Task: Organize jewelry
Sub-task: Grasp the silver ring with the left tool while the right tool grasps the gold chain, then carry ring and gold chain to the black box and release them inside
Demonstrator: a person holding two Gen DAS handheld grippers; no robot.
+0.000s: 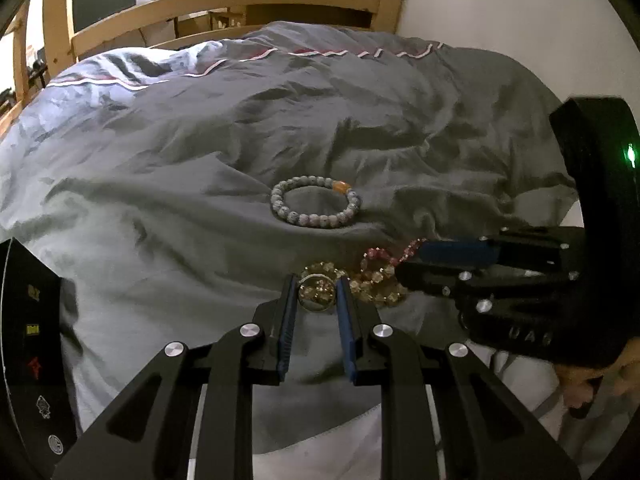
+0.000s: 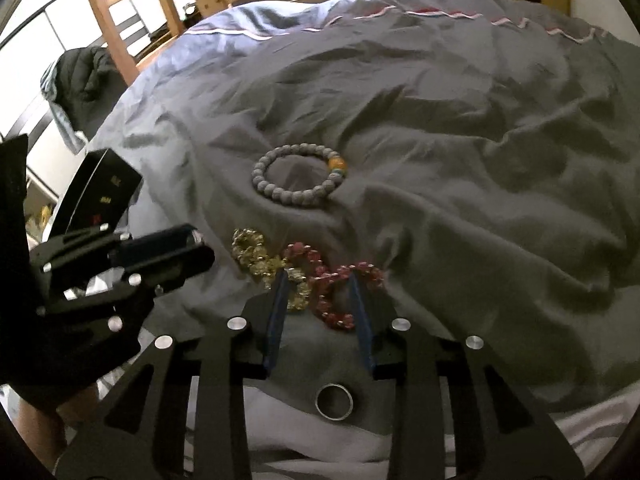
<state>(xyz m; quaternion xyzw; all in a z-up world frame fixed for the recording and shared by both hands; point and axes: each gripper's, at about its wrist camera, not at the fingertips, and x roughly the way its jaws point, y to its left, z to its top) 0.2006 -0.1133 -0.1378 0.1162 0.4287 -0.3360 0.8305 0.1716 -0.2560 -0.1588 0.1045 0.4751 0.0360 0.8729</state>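
A grey beaded bracelet (image 1: 316, 201) with an orange bead lies on the grey duvet (image 1: 200, 168); it also shows in the right wrist view (image 2: 299, 178). Nearer lie a yellow beaded bracelet (image 1: 376, 284) (image 2: 268, 266) and a pink beaded bracelet (image 1: 394, 254) (image 2: 336, 292), tangled together. My left gripper (image 1: 318, 292) holds a metal ring (image 1: 317, 293) between its pads. My right gripper (image 2: 320, 300) is open, its fingers straddling the pink bracelet. It enters the left wrist view from the right (image 1: 416, 260). A second metal ring (image 2: 334, 401) lies on the duvet beneath the right gripper.
A black box (image 1: 32, 340) with coloured symbols stands at the left; it also shows in the right wrist view (image 2: 100, 196). A wooden bed frame (image 1: 224, 4) and a white wall (image 1: 500, 20) lie beyond. Dark clothing (image 2: 84, 76) hangs at the far left.
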